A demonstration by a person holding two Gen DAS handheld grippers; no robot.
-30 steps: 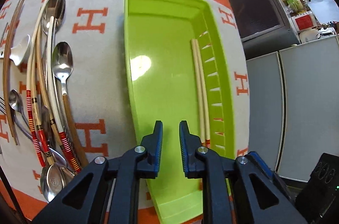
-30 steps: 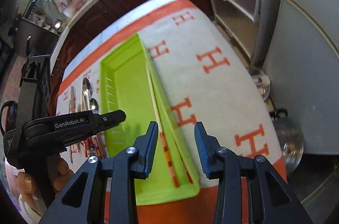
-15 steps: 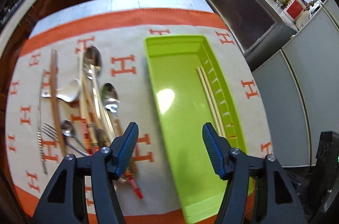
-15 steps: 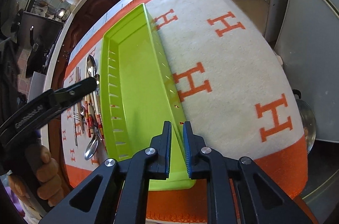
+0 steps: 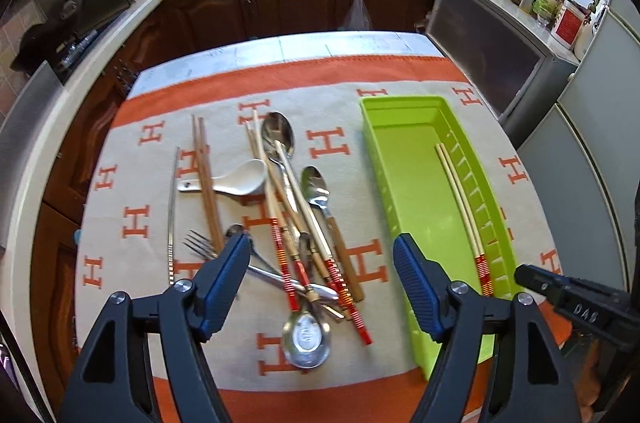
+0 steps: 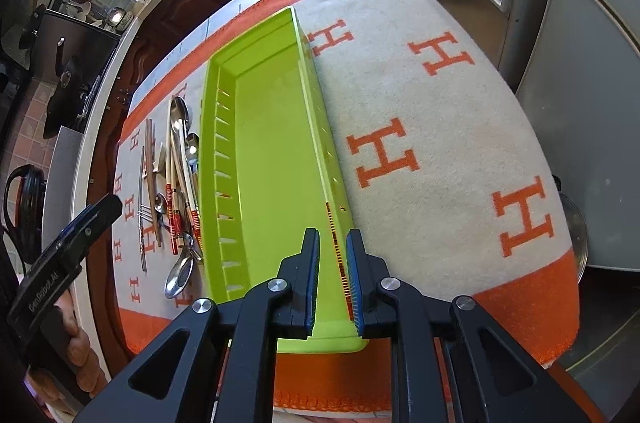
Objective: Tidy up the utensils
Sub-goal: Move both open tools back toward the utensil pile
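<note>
Change: since a second ago the left gripper (image 5: 320, 279) has spread wide and backed off from the green tray (image 5: 404, 175) to above the utensil pile (image 5: 304, 223); the right gripper (image 6: 333, 279) has narrowed.
Left gripper: wide open, holding nothing.
Right gripper: nearly closed astride the tray's right wall; whether it pinches the wall I cannot tell.
Tray: one pair of chopsticks (image 5: 460, 199) along its right side.
Next pick, likely: lower over one striped chopstick, clear of tangled spoons.

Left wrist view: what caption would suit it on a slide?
Open left gripper hovers above a cutlery pile; one chopstick pair lies in the green tray.
</note>
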